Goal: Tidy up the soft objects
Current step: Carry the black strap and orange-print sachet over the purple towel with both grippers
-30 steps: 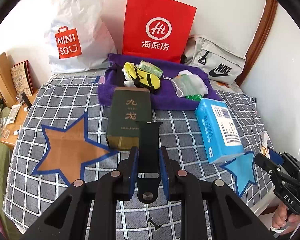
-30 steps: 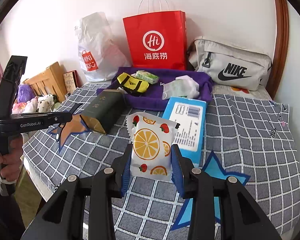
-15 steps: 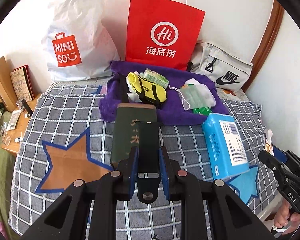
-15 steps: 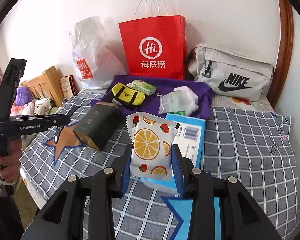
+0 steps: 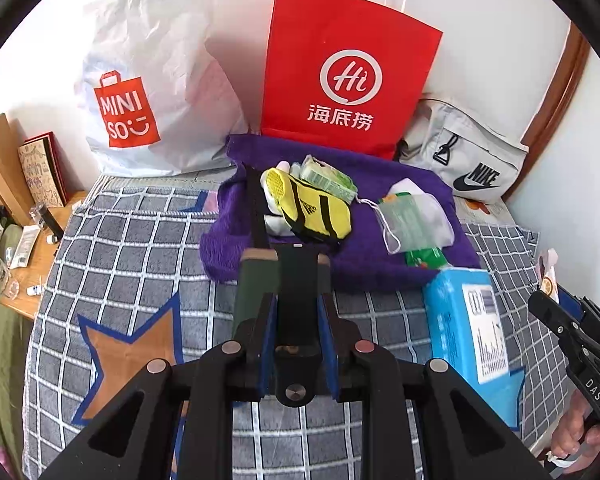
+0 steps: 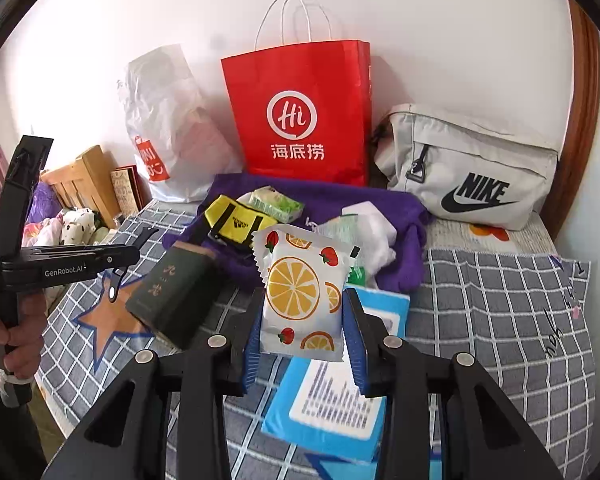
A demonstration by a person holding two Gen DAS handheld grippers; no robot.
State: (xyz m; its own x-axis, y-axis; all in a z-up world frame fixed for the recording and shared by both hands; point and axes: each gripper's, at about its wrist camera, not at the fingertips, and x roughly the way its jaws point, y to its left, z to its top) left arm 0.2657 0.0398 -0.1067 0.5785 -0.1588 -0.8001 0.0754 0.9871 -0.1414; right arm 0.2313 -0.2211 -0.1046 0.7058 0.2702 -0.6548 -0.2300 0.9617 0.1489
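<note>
The right gripper point(image 6: 302, 308) jaws pinch the fruit pouch point(image 6: 302, 292) upright; the left gripper point(image 5: 297, 334) jaws clamp a dark strap point(image 5: 298, 280). The purple towel point(image 5: 380, 256) lies just ahead of both.

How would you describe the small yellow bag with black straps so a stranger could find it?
Find the red paper shopping bag against the wall; a purple towel lies before it. On the towel's left part lies the small yellow bag with black straps, the only yellow thing there, beside a green-and-white packet.
</note>
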